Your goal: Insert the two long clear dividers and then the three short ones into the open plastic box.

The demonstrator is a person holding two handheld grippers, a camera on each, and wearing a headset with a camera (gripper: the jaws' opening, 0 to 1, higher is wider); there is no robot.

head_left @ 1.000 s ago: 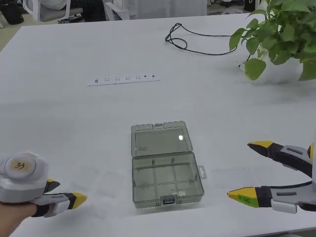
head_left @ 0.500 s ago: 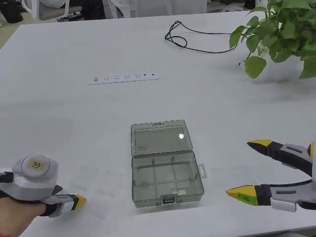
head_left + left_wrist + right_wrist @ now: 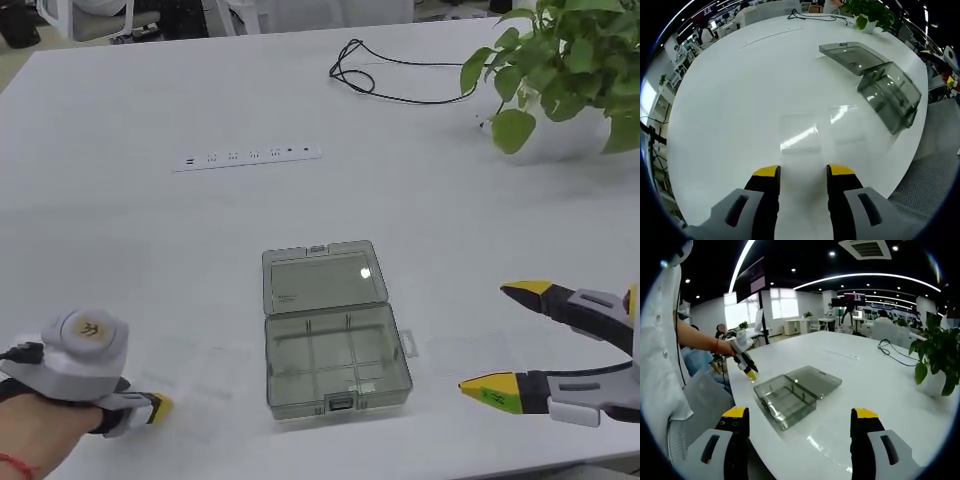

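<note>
A white table (image 3: 450, 230) holds the open box (image 3: 335, 345), lower centre. Lower left, the left gripper (image 3: 150, 405) is parted, empty, near clear dividers (image 3: 799, 135). Lower right, the right gripper (image 3: 505, 341) gapes wide, empty.

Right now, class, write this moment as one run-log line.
left gripper: open, facing flat clear plastic dividers | right gripper: open, empty | smoky clear plastic box: lid open

Plastic box (image 3: 335, 335): smoky, translucent, glossy; light glint on its lid. Left of box, clear dividers (image 3: 800, 131): thin transparent plastic, nearly invisible, faint sheen. Tabletop (image 3: 150, 240) under box: white, smooth, semi-gloss, mirrors ceiling lights. Left claw (image 3: 803, 172), right claw (image 3: 800, 413): matt grey plastic, yellow tips.
</note>
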